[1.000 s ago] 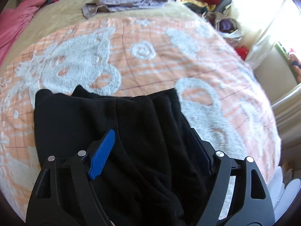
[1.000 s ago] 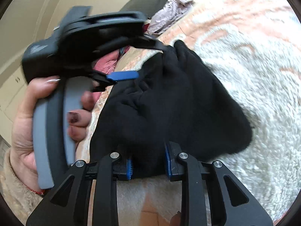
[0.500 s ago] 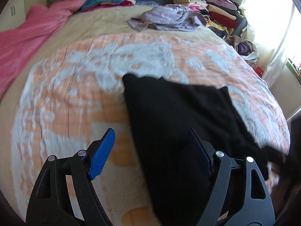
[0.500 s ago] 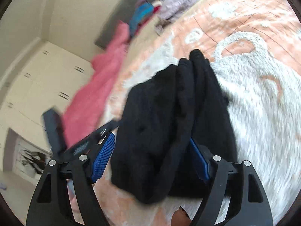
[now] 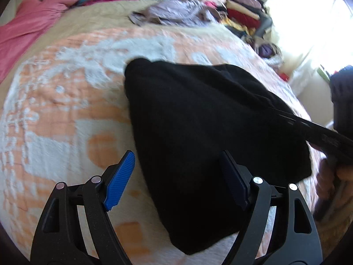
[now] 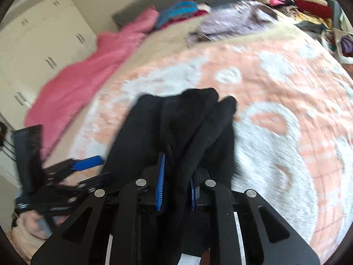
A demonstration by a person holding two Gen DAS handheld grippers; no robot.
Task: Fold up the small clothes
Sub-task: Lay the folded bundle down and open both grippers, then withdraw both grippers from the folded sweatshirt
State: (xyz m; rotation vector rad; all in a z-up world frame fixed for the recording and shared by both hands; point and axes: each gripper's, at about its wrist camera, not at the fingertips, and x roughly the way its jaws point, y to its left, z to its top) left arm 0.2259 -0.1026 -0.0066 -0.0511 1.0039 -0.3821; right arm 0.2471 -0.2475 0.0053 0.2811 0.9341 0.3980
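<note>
A black garment (image 5: 198, 121) lies partly folded on the orange-and-white bed blanket (image 5: 55, 110). My left gripper (image 5: 176, 176) is open, its blue pad (image 5: 120, 178) left of the garment's near edge and its other finger over the cloth; it holds nothing. My right gripper (image 6: 176, 190) is shut on a bunched fold of the black garment (image 6: 181, 121), which trails away from it over the blanket. The right gripper shows at the right edge of the left wrist view (image 5: 308, 128). The left gripper shows at the lower left of the right wrist view (image 6: 72, 167).
A pink blanket (image 5: 28, 24) lies at the far left of the bed. A lilac garment (image 5: 176, 13) lies at the far side. Stacks of folded clothes (image 5: 242, 11) sit at the far right, near a bright window. White cupboards (image 6: 33, 44) stand left of the bed.
My right gripper went from open around the black garment to shut on a fold of it. My left gripper stayed open and shifted a little over the garment's near edge.
</note>
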